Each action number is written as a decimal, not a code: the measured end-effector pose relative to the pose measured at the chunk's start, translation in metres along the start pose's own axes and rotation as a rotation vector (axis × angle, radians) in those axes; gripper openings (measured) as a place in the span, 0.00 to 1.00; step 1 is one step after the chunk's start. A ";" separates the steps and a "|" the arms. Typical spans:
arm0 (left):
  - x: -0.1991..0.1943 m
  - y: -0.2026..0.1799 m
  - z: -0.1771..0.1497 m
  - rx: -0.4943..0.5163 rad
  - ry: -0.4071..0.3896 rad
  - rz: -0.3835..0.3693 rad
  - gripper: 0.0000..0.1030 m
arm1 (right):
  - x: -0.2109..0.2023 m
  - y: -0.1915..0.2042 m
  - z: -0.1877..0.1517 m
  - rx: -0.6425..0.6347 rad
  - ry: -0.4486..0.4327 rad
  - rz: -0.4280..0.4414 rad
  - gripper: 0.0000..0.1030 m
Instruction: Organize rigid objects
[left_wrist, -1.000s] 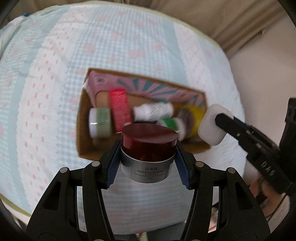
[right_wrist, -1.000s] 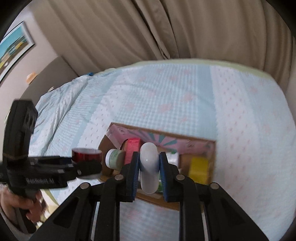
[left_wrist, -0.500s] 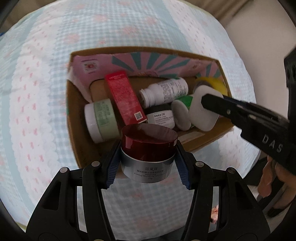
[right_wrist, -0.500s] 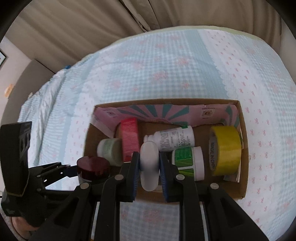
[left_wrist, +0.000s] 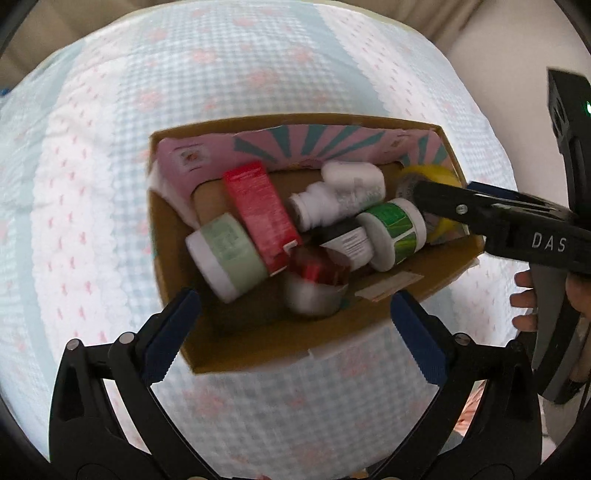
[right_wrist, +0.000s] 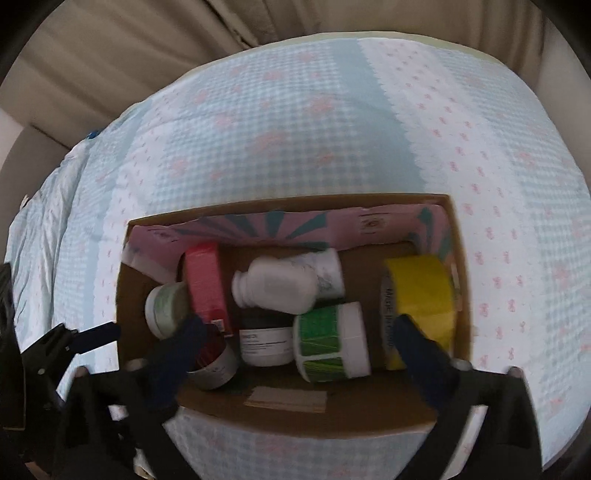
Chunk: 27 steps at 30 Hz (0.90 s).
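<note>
A cardboard box (left_wrist: 258, 354) sits on the bed, holding several items. The red-lidded silver jar (left_wrist: 316, 284) lies blurred inside the box near its front wall, free of any pads; the right wrist view shows the jar (right_wrist: 216, 363) too. My left gripper (left_wrist: 295, 332) hangs over the front wall, its jaws opening wide with nothing pressed between them. A blurred white rounded case (right_wrist: 282, 286) lies on the white bottle mid-box. Above it my right gripper (right_wrist: 301, 350) is opening, nothing gripped. One of its fingers (left_wrist: 480, 212) reaches in from the right.
In the box lie a red carton (left_wrist: 260, 214), a pale green jar (left_wrist: 225, 254), a green-labelled jar (left_wrist: 393, 232), a dark jar (right_wrist: 264, 341) and a yellow tape roll (right_wrist: 421, 295). A blue checked quilt (left_wrist: 258, 74) surrounds it; curtains (right_wrist: 184, 48) hang behind.
Both grippers sank toward the box and opened. The red-lidded jar left the left gripper's pads and the white case left the right one's; both now lie in the box.
</note>
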<state>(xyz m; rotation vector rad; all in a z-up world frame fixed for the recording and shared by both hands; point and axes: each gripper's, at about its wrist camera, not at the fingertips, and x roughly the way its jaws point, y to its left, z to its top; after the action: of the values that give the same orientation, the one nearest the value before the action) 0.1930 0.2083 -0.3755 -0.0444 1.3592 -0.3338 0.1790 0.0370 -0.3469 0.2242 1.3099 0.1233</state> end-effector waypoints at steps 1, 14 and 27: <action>-0.001 0.002 -0.001 -0.012 -0.002 0.002 1.00 | -0.002 -0.002 -0.001 0.003 -0.004 -0.009 0.99; -0.039 -0.025 -0.008 -0.108 -0.087 0.079 1.00 | -0.032 -0.013 -0.005 -0.033 -0.020 0.039 0.99; -0.176 -0.099 -0.015 -0.118 -0.288 0.162 1.00 | -0.175 -0.038 -0.017 -0.107 -0.155 0.079 0.99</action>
<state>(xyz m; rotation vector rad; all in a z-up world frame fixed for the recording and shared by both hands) 0.1274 0.1625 -0.1894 -0.0774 1.0875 -0.1048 0.1165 -0.0361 -0.1947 0.1905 1.1368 0.2386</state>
